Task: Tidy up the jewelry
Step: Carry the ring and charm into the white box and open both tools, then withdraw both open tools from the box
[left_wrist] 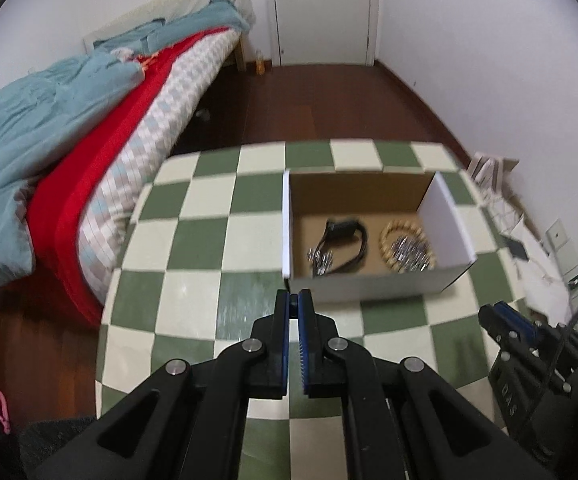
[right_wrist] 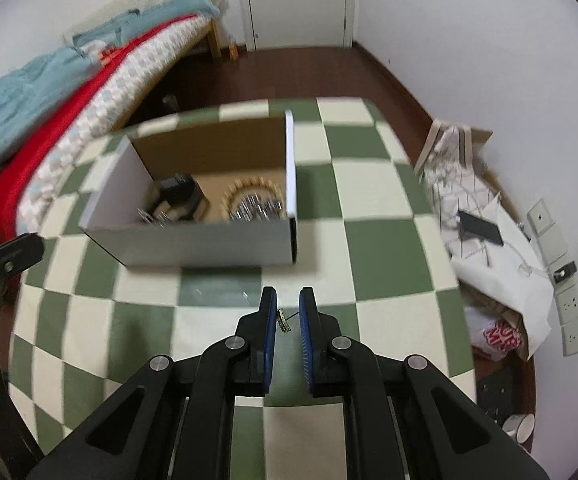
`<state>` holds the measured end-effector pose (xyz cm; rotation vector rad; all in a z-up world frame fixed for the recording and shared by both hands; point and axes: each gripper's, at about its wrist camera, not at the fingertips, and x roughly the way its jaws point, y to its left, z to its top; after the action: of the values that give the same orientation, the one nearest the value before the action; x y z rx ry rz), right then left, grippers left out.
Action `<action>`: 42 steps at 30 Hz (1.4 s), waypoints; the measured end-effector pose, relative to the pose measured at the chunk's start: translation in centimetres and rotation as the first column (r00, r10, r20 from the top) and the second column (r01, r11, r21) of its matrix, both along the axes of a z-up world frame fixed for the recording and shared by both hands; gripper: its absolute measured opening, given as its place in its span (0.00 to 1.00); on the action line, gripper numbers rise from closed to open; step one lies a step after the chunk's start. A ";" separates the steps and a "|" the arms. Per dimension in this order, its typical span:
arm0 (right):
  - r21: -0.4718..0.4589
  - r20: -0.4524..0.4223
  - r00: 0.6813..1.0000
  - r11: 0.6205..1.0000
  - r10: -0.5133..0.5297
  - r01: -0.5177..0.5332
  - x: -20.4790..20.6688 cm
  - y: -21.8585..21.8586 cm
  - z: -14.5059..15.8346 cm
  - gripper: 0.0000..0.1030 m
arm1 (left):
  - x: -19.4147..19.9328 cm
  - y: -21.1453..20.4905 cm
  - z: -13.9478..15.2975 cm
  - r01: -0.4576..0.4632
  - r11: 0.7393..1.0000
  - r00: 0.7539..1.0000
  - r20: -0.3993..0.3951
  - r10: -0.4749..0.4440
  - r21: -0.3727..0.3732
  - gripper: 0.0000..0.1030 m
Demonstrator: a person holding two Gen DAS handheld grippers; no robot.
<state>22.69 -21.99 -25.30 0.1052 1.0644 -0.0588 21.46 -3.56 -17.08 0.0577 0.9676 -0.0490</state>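
A white cardboard box (left_wrist: 369, 286) stands open on the green and cream checked tabletop (left_wrist: 201, 240). Inside lie a black cord bracelet (left_wrist: 339, 246) with silver bits and a gold beaded bracelet (left_wrist: 407, 246) around silver pieces. My left gripper (left_wrist: 294, 300) hangs shut above the table just in front of the box's near left corner, with nothing seen between its pads. My right gripper (right_wrist: 287, 312) hovers in front of the box (right_wrist: 193, 244), its jaws narrowed on a small gold piece of jewelry (right_wrist: 283, 320) lifted clear of the cloth. The right gripper's tip (left_wrist: 489, 316) also shows in the left wrist view.
A bed (left_wrist: 89, 140) with blue and red covers runs along the left of the table. A white door (left_wrist: 321, 8) stands at the far wall. Right of the table lie a paper bag (right_wrist: 501, 260), a black phone (right_wrist: 481, 228) and wall sockets (right_wrist: 569, 308). A cup (right_wrist: 521, 426) sits on the floor.
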 end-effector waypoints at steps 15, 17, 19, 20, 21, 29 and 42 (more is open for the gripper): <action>-0.009 0.159 0.986 0.999 0.047 -0.046 3.6 1.5 7.9 0.12 | 4.5 -0.1 4.1 0.022 0.998 0.997 0.078 -0.018 -0.057 0.02; -0.009 0.159 0.986 0.999 0.054 -0.053 4.8 1.5 7.6 0.12 | 5.6 -0.3 3.7 0.028 0.998 0.997 0.070 -0.024 -0.056 0.02; -0.002 0.152 0.987 0.998 0.059 -0.059 6.2 1.5 7.0 0.12 | 7.1 -0.4 3.1 0.030 0.997 0.998 0.052 -0.026 -0.065 0.02; 0.000 0.149 0.987 0.998 0.060 -0.061 6.8 1.5 6.7 0.12 | 7.9 -0.5 2.7 0.033 0.997 0.999 0.042 -0.030 -0.066 0.02; 0.000 0.147 0.987 0.998 0.063 -0.064 7.3 1.5 6.4 0.12 | 8.4 -0.6 2.4 0.035 0.997 0.999 0.032 -0.033 -0.072 0.02; 0.031 0.114 0.990 0.995 0.087 -0.091 11.0 1.5 4.2 0.12 | 11.4 -0.7 0.6 0.034 0.994 0.999 -0.013 -0.036 -0.106 0.06; 0.044 0.084 0.994 0.996 0.072 -0.076 11.7 1.0 3.8 0.73 | 11.5 0.2 2.2 -0.019 0.997 0.999 0.038 0.022 -0.077 1.00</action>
<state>34.35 -20.94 -21.47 0.1095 0.9865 0.0376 33.01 -3.32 -14.87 -0.0218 0.9269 -0.0657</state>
